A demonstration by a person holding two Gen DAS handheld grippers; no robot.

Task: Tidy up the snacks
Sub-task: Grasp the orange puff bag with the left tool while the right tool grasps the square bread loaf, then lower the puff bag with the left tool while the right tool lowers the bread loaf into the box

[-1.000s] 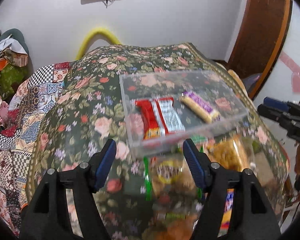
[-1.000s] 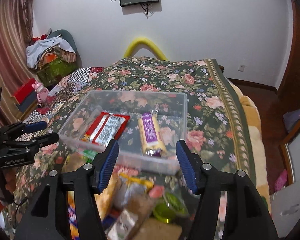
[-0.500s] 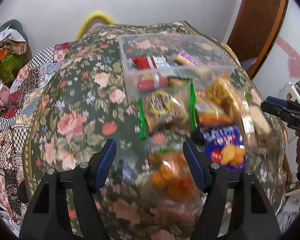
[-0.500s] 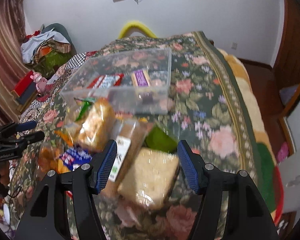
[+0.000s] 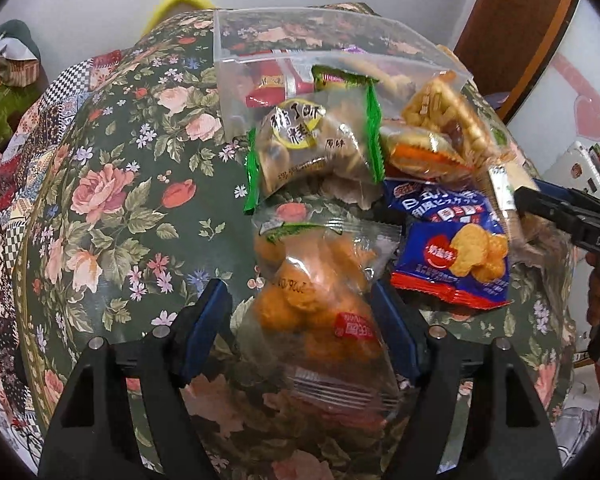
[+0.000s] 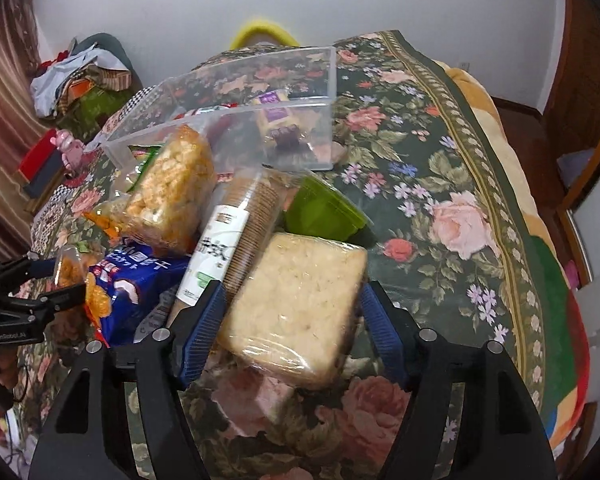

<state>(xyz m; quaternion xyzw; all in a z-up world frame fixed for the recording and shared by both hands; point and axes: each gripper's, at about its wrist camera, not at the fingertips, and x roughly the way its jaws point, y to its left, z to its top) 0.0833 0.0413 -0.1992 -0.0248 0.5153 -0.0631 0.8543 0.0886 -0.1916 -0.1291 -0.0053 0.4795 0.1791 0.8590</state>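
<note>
Left wrist view: left gripper [image 5: 300, 316] is spreading wide around an orange snack bag [image 5: 320, 300]; right gripper [image 6: 290, 320] is spreading around a pale rice cake [image 6: 296, 304].

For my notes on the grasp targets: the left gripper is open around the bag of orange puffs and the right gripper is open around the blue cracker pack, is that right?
Not quite. The right gripper is open around the pale rice cake, not the blue pack, which lies off to its left, as the right wrist view shows. The left gripper is indeed open around the orange puffs.
</note>
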